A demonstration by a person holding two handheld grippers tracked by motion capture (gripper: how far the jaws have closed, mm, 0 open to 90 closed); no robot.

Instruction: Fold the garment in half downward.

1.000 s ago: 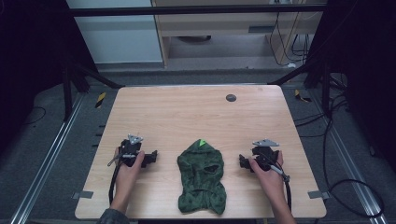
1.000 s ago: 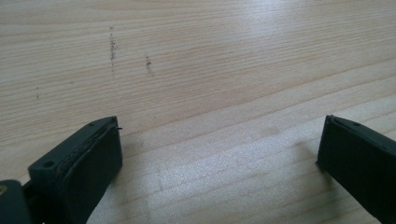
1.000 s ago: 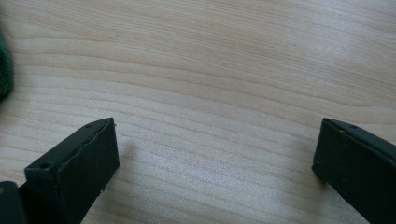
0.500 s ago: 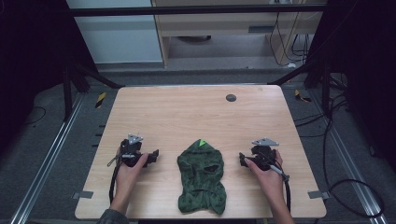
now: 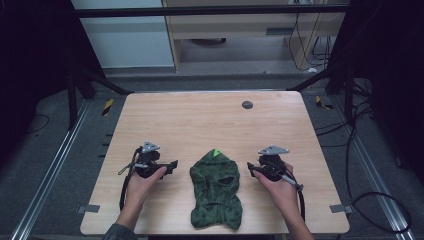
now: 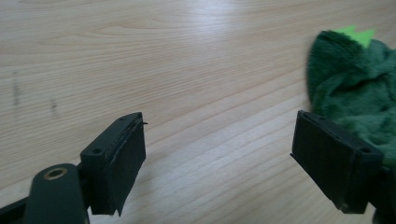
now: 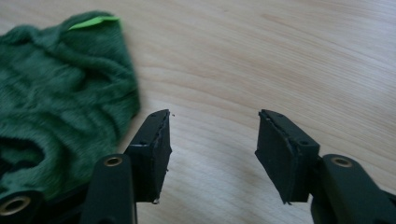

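A dark green knitted hood with eye and mouth holes (image 5: 216, 192) (image 6: 355, 88) (image 7: 60, 93) lies flat at the table's front middle, a bright green tag (image 5: 216, 153) at its far tip. My left gripper (image 5: 172, 164) (image 6: 219, 158) hovers just left of it, jaws wide apart over bare wood. My right gripper (image 5: 250, 167) (image 7: 212, 149) hovers just right of it. Both pairs of jaws have just been closing, the right more than the left, with nothing between them. Neither gripper touches the hood.
The wooden table (image 5: 210, 120) has a small dark round disc (image 5: 247, 104) near its far edge. Strips of tape (image 5: 88, 208) (image 5: 338, 208) mark the front corners. Cables and dark frame legs surround the table on the floor.
Both hands have lifted slightly and shifted a little. The right gripper's jaws look narrower than before.
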